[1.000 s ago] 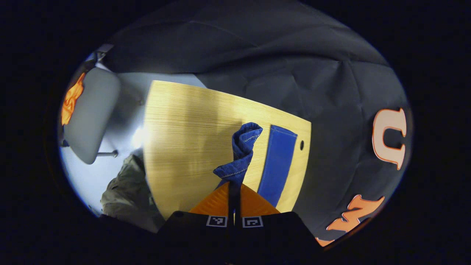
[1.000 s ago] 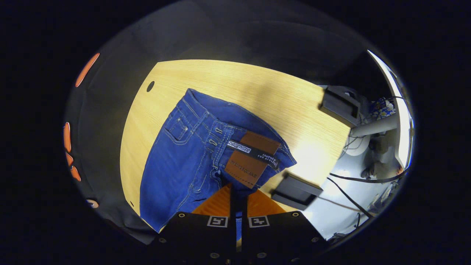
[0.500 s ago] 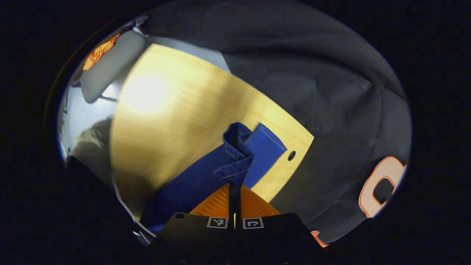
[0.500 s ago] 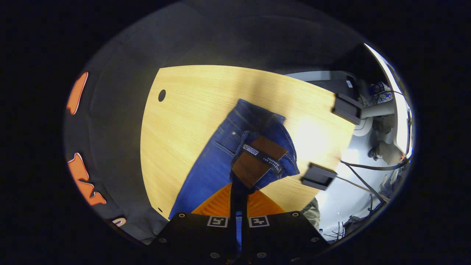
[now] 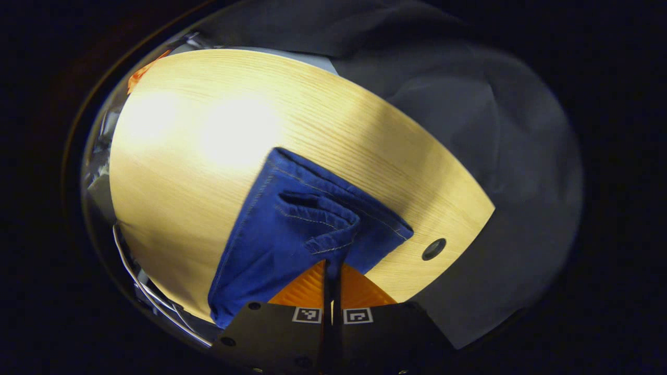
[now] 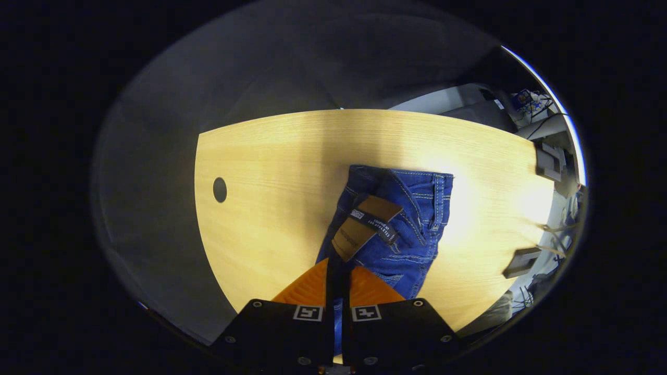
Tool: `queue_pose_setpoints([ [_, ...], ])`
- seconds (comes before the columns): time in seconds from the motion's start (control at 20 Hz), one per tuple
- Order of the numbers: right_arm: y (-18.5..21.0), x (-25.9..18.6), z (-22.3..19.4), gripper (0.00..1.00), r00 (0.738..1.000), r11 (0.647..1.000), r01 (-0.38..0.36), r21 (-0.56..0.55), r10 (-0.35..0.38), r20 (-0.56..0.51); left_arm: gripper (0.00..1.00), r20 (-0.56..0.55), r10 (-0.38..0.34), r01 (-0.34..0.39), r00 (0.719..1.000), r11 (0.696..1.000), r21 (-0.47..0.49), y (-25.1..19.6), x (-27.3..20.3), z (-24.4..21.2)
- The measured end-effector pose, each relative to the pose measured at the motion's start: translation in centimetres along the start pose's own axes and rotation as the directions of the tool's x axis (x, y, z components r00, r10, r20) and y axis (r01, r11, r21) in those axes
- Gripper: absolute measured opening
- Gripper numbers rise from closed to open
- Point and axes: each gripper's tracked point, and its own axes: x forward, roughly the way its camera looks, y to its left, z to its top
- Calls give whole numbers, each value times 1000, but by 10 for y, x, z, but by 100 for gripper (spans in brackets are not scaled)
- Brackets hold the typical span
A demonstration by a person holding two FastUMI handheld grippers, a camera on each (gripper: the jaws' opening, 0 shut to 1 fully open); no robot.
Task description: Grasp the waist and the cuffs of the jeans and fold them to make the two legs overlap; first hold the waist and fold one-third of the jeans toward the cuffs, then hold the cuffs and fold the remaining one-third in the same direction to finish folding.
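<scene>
Your left hand-held gripper [image 5: 332, 263] pinches a cuff of the blue denim jeans [image 5: 292, 229]; your right hand-held gripper [image 6: 337, 265] clamps their waist beside the brown leather patch [image 6: 365, 226], jeans draped on the light wooden surface [image 6: 271, 156].

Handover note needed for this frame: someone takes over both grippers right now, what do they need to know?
Left gripper: shut on a cuff of the jeans, holding it bunched over the other leg on the wooden table.
Right gripper: shut on the waist by the leather patch, jeans lying under it on the table.
Done: both ends are gripped and the legs look nearly overlapped lengthwise.
Left: lay the legs flat and release, fold the waist third toward the cuffs, then fold the cuff third in the same direction.
</scene>
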Motion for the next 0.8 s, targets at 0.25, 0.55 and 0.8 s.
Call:
queue_pose_setpoints([
  [0.25, 29, 13, 3, 43, 993, 989, -113, -100, 115, 16, 3, 18, 64, -67, 998, 957, 281, -18, 27, 34],
  [0.55, 11, -38, 6, 96, 972, 939, -219, -266, 234, 28, 79, 46, 122, -129, 991, 866, 483, -20, -6, 89],
  [0.8, -25, -91, 21, 97, 925, 865, -322, -385, 374, 67, 98, -9, -288, 223, 958, 723, 654, -58, -85, 96],
])
